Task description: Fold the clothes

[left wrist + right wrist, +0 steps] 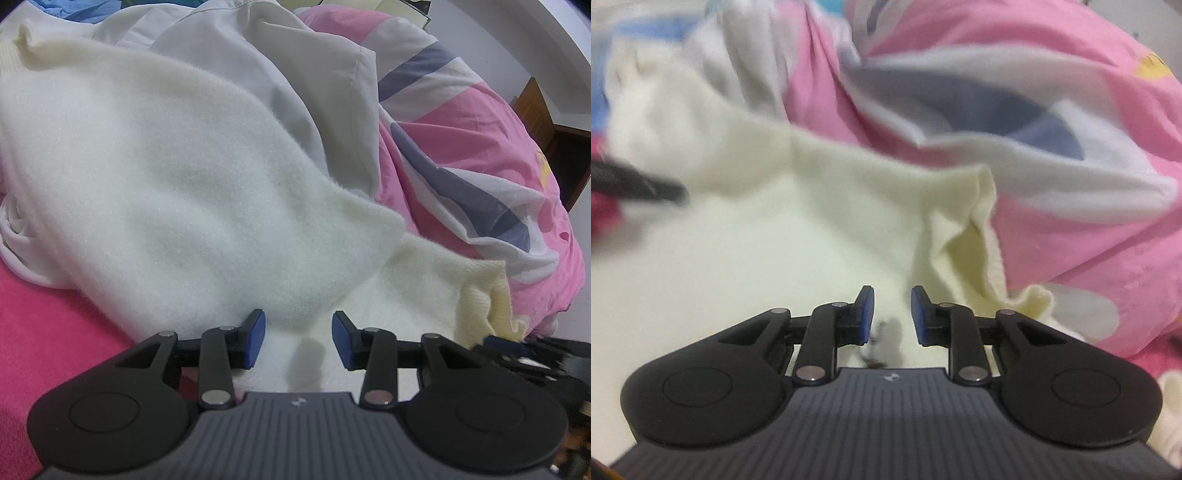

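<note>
2 grippers, jaws apart, gripping nothing: left gripper (298, 339) and right gripper (892, 315) above cream fleece garment (166, 192), spread centre-left against pink quilt (480, 147) at right.

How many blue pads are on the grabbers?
4. Two blue rubber pads face each other on the left gripper, two more on the right gripper, all over the fluffy cream sweater.

Pink patterned quilt (480, 122) on bed; brown wooden furniture (535, 107); pale wall (491, 48)
</note>
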The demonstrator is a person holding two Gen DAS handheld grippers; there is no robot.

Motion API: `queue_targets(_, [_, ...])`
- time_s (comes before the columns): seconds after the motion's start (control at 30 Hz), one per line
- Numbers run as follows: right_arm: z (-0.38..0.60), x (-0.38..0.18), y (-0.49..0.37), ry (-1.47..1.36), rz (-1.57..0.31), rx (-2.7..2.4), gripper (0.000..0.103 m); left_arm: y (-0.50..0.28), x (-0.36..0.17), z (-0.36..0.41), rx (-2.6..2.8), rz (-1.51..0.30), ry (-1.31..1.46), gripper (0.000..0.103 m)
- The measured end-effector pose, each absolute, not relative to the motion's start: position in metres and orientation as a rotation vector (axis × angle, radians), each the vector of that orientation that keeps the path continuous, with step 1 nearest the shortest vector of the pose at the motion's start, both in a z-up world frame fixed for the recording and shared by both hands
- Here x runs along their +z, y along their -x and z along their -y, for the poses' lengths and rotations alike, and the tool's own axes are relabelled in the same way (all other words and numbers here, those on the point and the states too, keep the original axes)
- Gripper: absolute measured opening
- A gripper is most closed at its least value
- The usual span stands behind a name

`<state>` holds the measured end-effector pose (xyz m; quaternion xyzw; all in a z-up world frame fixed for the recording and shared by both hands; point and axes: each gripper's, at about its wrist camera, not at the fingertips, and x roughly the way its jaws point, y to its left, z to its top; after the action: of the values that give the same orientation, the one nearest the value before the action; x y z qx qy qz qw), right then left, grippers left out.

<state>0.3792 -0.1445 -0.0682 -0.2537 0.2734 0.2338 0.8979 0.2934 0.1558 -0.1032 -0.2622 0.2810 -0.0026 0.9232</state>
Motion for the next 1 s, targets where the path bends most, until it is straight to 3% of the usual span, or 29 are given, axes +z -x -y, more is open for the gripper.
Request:
queue_targets(0.07, [0.152,-0.068,-0.402,0.476,-0.536,0.407,0.019,-0.293,-0.103,-0.156,-0.005,-0.577,0.538,0.042])
queue_targets(0.17, [0.172,-0.059,-0.439,0.289,-0.52,0.355,0.011,-0.294,-0.103,-0.155,-0.005,-0.576,0.537,0.042])
queue_targets(0.4, [0.182,-0.07,-0.473,0.15,-0.588,0.362,0.011,-0.295,-0.102,-0.154,-0.007,-0.576,0.532,0.043])
queue_targets(0.53, [0.222,-0.032,-0.44,0.012,-0.608,0.399,0.017,-0.295,-0.102,-0.153,-0.004,-0.575,0.53,0.044])
queue_targets(0.6, [0.252,-0.008,-0.409,-0.019,-0.568,0.366,0.029,-0.296,-0.101,-0.152,-0.004,-0.571,0.526,0.044])
queue_targets(0.63, [0.266,0.004,-0.394,-0.034,-0.547,0.349,0.031,-0.295,-0.101,-0.152,-0.004,-0.568,0.524,0.045])
queue_targets(0.77, [0.345,0.032,-0.331,-0.11,-0.516,0.239,0.031,-0.294,-0.09,-0.144,0.02,-0.553,0.479,0.046])
queue_targets(1.0, [0.393,0.009,-0.29,-0.107,-0.546,0.186,0.031,-0.284,-0.042,-0.096,-0.053,-0.537,0.343,0.048])
